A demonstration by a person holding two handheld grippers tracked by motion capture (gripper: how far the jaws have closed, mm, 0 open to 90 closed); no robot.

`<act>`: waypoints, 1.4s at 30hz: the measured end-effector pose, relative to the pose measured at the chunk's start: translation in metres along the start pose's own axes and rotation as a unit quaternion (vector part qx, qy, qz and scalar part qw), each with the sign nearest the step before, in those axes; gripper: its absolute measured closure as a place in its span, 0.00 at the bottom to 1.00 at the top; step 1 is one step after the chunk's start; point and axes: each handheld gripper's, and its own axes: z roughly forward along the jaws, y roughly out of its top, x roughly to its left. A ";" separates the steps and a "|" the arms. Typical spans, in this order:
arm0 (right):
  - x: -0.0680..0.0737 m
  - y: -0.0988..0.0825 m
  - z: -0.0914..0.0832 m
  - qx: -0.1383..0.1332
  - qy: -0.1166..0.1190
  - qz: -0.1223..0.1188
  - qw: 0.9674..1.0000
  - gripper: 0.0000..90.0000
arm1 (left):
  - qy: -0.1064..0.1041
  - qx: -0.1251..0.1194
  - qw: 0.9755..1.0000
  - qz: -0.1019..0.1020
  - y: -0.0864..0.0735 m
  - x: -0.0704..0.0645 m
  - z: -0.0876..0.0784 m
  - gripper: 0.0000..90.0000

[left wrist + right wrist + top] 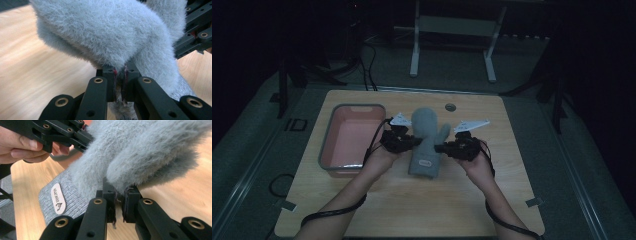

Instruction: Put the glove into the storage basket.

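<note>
Mitten flat on counter, just right of bin. Left claw clenched on mitten's left edge, right claw clenched on thumb side; pinched both sides, likely for level lift.

This is looking like a lab or test room kept dim. A bare wooden table is sitting on grey flooring, cables are trailing across it, and a white metal stand is waiting behind.
</note>
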 end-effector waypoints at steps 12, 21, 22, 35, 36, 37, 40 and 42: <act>0.026 0.060 0.026 -0.008 0.023 -0.037 0.999 0.92 | 0.046 -0.007 0.999 0.002 0.012 0.028 -0.060 0.94; 0.054 0.109 0.053 -0.023 0.043 -0.069 0.996 0.92 | 0.092 -0.012 0.996 0.000 0.015 0.052 -0.116 0.94; 0.057 0.113 0.056 -0.024 0.045 -0.071 0.996 0.92 | 0.097 -0.009 0.995 0.000 0.014 0.055 -0.122 0.94; 0.085 0.129 0.141 0.011 0.043 -0.092 0.995 0.92 | 0.144 0.033 0.988 -0.051 -0.034 0.107 -0.139 0.94; 0.087 0.126 0.148 0.015 0.034 -0.098 0.994 0.92 | 0.147 0.036 0.987 -0.053 -0.038 0.110 -0.137 0.94; 0.088 0.124 0.154 0.019 0.028 -0.103 0.994 0.92 | 0.149 0.040 0.986 -0.060 -0.042 0.113 -0.134 0.94; 0.088 0.115 0.177 0.041 0.024 -0.098 0.994 0.92 | 0.151 0.058 0.984 -0.077 -0.056 0.125 -0.123 0.94; 0.084 0.110 0.190 0.058 0.024 -0.088 0.994 0.92 | 0.150 0.067 0.982 -0.092 -0.063 0.132 -0.114 0.94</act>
